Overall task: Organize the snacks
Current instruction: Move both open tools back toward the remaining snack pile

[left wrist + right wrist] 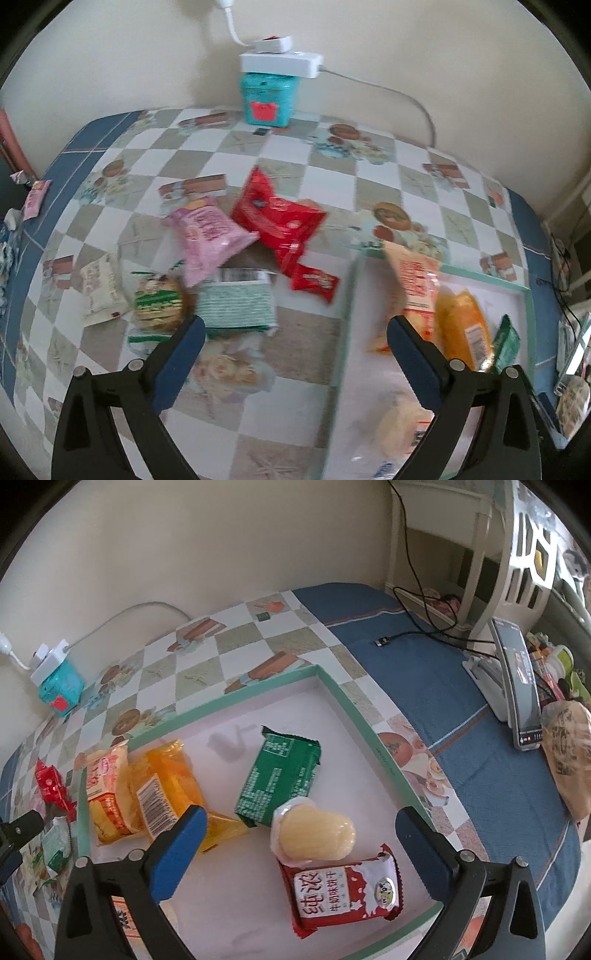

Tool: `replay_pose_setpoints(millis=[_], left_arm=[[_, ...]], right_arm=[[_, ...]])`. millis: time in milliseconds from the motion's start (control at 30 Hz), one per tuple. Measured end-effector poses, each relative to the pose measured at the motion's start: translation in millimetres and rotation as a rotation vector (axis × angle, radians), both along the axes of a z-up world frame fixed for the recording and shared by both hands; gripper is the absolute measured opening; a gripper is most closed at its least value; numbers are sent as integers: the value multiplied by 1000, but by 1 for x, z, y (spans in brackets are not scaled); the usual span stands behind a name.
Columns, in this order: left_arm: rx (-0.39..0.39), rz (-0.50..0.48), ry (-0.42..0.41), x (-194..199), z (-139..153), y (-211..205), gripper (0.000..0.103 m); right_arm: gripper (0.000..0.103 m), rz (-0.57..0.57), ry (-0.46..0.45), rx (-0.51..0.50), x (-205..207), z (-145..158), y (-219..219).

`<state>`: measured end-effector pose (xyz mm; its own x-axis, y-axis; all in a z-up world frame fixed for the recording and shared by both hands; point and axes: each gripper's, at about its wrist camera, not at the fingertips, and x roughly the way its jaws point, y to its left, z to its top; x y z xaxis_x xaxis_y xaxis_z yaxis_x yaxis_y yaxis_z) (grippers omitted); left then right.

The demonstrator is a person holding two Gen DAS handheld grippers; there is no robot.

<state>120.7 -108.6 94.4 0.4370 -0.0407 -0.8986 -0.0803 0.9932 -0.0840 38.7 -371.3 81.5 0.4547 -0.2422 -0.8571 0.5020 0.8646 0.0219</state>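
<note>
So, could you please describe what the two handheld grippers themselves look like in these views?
Both look identical. The left gripper and right gripper each have two black, angular plastic arms with triangular cut-outs and round silver pivot screws. The fingers carry flat blue pads. No cables, markings or sleeves are visible.

A tray [334, 690] lay on the table [207, 653], holding five snacks: two packets [162, 786] at its left wall, a wrapped biscuit pack [280, 775] mid-tray, a jelly cup [314, 830] before it, and another pack [343, 893] nearest. Left of the tray, loose snacks [229, 258] lay heaped on the table. A box [267, 99] stood at the wall behind.
</note>
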Motion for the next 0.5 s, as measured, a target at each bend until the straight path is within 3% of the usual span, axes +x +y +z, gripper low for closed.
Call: replay_pose_setpoints(millis=[300,500], left_arm=[[44,107,8,0,1,59,99],[60,202,7,-4,6,110,99]], right_arm=[[103,87,-38,24,8,23,37],[103,196,-55,12,16,37,85]])
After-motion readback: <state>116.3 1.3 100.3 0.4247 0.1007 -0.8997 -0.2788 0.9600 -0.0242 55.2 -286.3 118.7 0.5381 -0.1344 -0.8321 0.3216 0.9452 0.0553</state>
